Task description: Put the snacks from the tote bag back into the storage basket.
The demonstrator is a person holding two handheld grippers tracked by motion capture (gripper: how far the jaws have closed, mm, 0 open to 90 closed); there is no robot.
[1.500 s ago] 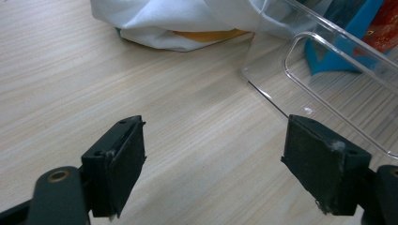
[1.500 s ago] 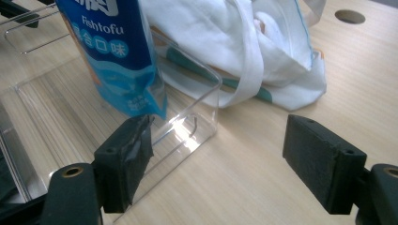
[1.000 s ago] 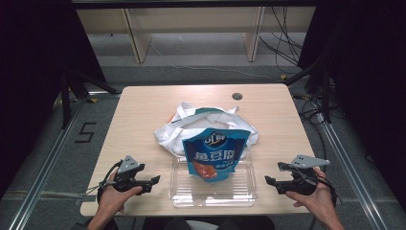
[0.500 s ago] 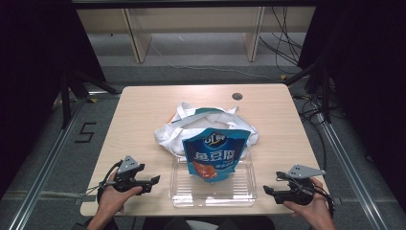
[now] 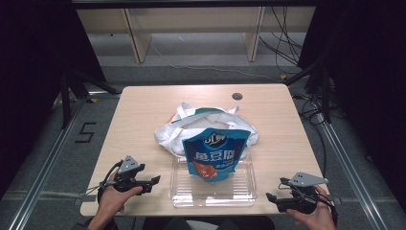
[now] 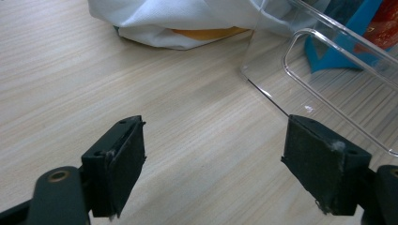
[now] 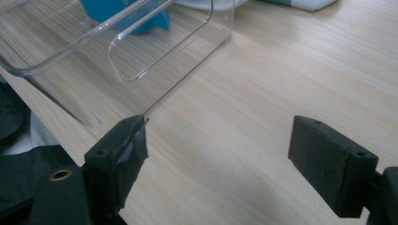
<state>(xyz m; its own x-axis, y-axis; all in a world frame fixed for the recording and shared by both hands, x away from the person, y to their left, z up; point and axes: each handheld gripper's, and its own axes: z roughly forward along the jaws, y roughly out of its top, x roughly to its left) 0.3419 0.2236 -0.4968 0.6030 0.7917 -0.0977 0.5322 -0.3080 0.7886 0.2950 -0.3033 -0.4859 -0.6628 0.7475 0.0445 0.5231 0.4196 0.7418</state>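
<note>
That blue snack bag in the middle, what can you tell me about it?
The blue snack bag is a glossy pouch that looks like plastic film, printed with white characters and a red-orange picture near the bottom. It stands roughly upright, with its lower part inside the clear plastic box at the table's near edge. Its top looks sealed. Behind it lies a white cloth bag, close against it. Neither tool touches it.

The high view looks forward and down over the whole table (image 5: 143, 110); each gripper view sits low and close above the wood, facing inward; all three share the clear tray (image 5: 213, 199) (image 6: 328, 79) (image 7: 141, 51).
</note>
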